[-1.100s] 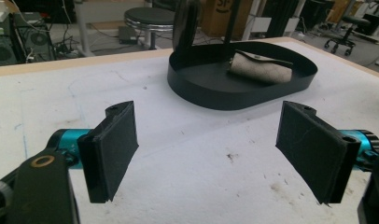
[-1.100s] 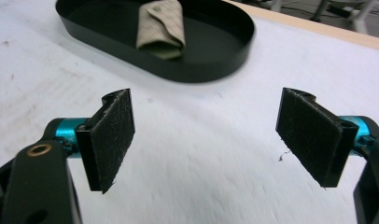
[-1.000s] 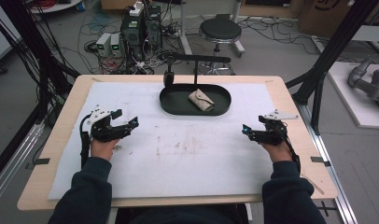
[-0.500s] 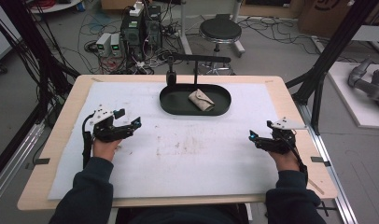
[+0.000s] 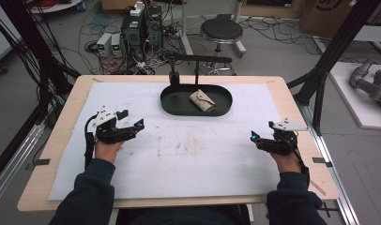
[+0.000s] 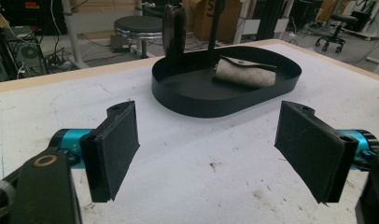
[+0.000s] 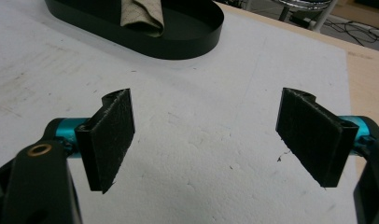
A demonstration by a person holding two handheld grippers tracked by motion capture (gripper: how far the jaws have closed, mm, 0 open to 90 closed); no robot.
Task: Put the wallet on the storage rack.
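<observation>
A black oval tray (image 5: 177,104) sits at the far middle of the white mat, with a beige folded pouch (image 5: 202,101) lying in it. My left gripper (image 5: 132,122) hovers low over the mat's left side, pointing toward the tray, jaws wide apart and empty. My right gripper (image 5: 253,138) is near the mat's right edge, pointing left, also open with nothing between its pads. In the left gripper view the left gripper (image 6: 215,154) faces the tray (image 6: 187,100) and pouch (image 6: 243,73). In the right gripper view the right gripper (image 7: 211,140) sees the tray (image 7: 178,46) and pouch (image 7: 143,14) at the upper left.
A black stand with a horizontal arm (image 5: 198,59) rises just behind the tray. The white mat (image 5: 193,154) covers most of the wooden table (image 5: 296,105). A stool (image 5: 221,30), cables and electronics lie on the floor beyond.
The right hand has shifted slightly to the right, toward the mat's edge. The left hand has stayed nearly still. Both grippers remain open.
</observation>
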